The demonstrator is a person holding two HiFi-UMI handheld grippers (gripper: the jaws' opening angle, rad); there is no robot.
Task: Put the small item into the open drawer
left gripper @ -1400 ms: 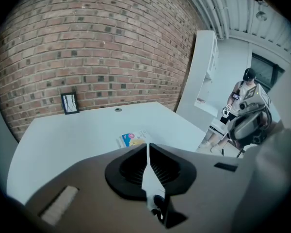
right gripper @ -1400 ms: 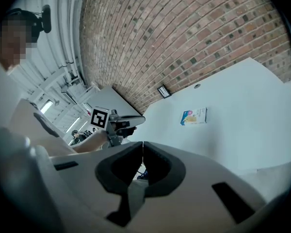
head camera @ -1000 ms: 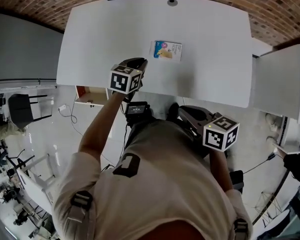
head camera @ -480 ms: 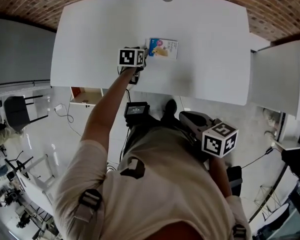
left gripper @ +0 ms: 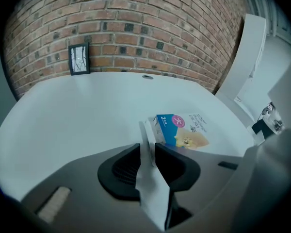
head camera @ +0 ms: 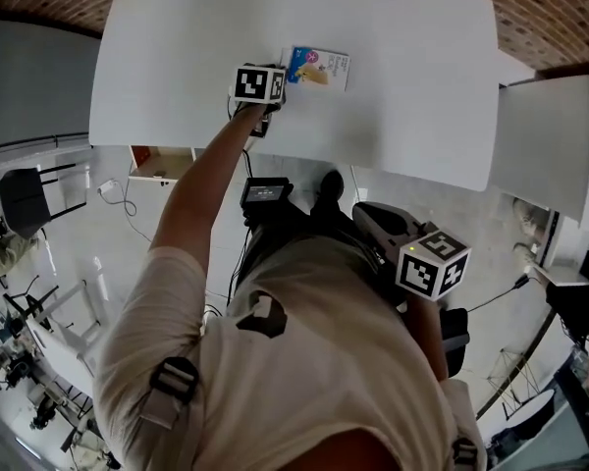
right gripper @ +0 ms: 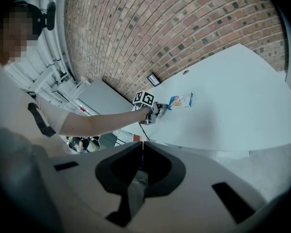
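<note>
left hand-held gripper (left gripper: 148,148), jaws just closing with the box (head camera: 322,67) edge between them, its cube hiding that edge from above; box print too small to read; bench (head camera: 422,86) far edge cut off up top.

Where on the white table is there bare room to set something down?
Bare: the broad stretch right of the box to the table's right edge, and the left part between the left gripper and the left edge. Crowded only at the box, where the left gripper's jaws have just been closing on its edge.
</note>
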